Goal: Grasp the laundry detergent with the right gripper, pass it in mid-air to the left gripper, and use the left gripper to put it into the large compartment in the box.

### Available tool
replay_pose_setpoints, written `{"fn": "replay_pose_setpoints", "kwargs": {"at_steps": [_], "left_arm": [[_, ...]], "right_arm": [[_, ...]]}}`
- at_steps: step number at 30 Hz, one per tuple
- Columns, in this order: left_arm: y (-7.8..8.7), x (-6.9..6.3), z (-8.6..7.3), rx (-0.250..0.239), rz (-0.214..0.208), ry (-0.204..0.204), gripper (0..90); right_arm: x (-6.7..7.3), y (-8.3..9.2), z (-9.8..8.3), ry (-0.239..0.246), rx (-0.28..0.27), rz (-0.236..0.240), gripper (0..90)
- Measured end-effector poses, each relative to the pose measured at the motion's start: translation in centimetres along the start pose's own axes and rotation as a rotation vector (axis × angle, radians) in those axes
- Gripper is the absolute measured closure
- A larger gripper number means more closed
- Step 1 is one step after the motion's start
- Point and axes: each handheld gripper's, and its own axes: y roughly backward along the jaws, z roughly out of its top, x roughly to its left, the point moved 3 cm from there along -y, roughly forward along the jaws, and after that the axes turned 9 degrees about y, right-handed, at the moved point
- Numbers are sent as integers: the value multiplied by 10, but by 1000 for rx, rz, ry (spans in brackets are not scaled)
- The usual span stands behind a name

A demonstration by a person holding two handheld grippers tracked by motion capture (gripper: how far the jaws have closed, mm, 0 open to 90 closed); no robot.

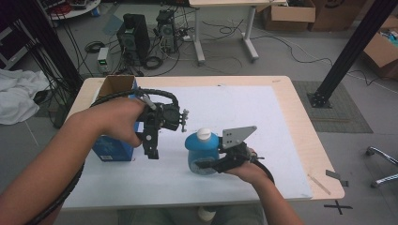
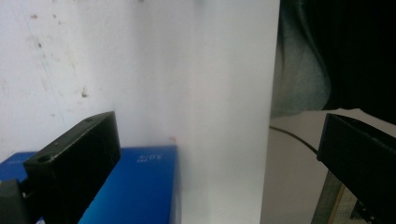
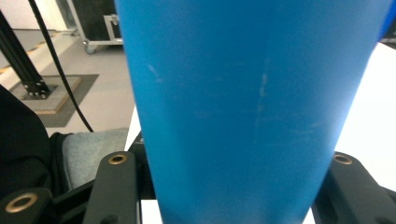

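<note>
Bottle: we grip it in the right gripper, jaws clamped on its blue body.
Left gripper: released, empty (beside the box).
Left: placing the bottle, probably.

I see the bottle in the middle of the worktop, held in my right gripper. The box stands to its left. My left gripper hangs between them, just beside the box.
</note>
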Motion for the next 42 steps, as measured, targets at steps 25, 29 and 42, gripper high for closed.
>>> {"fn": "replay_pose_setpoints", "kwargs": {"at_steps": [25,29,42], "left_arm": [[-10,-9,12,-65,-8,19,1],[-11,-9,12,-72,-6,20,1],[-17,-9,12,-75,16,21,32]], "right_arm": [[-3,-75,18,40,-29,71,461],[-5,-77,20,40,-33,63,460],[-5,-83,26,50,-40,59,459]]}}
